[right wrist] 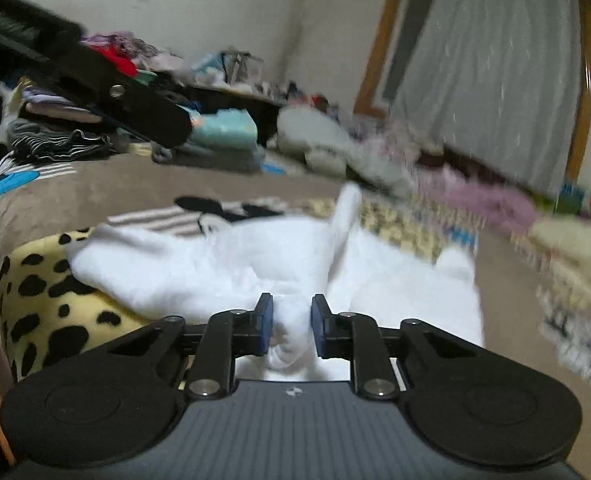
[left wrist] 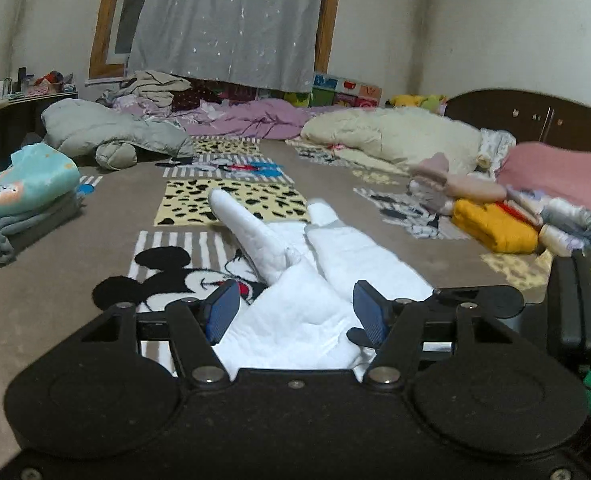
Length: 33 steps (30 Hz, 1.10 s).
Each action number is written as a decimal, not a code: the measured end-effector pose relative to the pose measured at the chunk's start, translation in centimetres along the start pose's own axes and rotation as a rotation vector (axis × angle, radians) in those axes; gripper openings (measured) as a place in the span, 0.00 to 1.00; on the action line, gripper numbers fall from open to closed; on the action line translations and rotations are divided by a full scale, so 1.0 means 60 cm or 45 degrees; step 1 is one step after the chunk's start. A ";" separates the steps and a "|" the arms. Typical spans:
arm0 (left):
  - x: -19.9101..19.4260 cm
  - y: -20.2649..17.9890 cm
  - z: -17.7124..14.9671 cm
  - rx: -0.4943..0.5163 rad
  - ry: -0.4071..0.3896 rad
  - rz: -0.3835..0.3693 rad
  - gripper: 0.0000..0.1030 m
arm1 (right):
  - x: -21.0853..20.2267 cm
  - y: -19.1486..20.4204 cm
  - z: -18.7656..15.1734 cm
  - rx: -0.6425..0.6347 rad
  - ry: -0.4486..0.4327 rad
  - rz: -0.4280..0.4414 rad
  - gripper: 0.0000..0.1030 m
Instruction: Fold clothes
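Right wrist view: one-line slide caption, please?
Right gripper pinching a bunched fold of the white garment on the patterned blanket.

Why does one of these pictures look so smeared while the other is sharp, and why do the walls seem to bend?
Left wrist view: mostly sharp, the white garment and cartoon-mouse blanket crisp, dim indoor light. Right wrist view: motion blur, strongest on the bedding at the right and the curtain; the right gripper stays sharp. Both views: fisheye lenses curve straight edges and darken the corners.

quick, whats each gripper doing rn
left gripper: open, white garment lying between its fingers
right gripper: shut on white garment
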<state>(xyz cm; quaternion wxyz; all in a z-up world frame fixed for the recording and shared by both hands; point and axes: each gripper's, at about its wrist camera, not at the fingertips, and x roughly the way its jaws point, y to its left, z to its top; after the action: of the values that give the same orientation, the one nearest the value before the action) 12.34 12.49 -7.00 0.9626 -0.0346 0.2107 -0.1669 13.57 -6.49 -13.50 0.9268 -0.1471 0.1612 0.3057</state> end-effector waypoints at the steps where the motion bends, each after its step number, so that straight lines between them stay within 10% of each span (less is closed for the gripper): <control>1: 0.005 -0.005 -0.001 0.008 0.008 0.004 0.61 | 0.000 -0.009 0.001 0.059 0.010 0.031 0.19; 8: 0.070 -0.015 0.027 -0.047 0.066 0.096 0.61 | 0.014 -0.096 -0.026 0.682 0.092 0.204 0.18; 14: 0.221 0.018 0.111 -0.052 0.178 0.176 0.26 | 0.007 -0.091 -0.035 0.684 0.089 0.224 0.18; 20: 0.353 0.064 0.144 -0.091 0.311 0.249 0.25 | 0.001 -0.103 -0.038 0.727 0.107 0.266 0.18; 33: 0.490 0.058 0.119 -0.027 0.567 0.084 0.27 | -0.026 -0.109 -0.022 0.735 0.091 0.379 0.18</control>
<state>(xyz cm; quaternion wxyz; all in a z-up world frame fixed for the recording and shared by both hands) 41.54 5.88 -12.60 0.8967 -0.0001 0.4209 -0.1368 16.14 -12.78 -12.94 0.8691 0.1362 0.2933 0.3742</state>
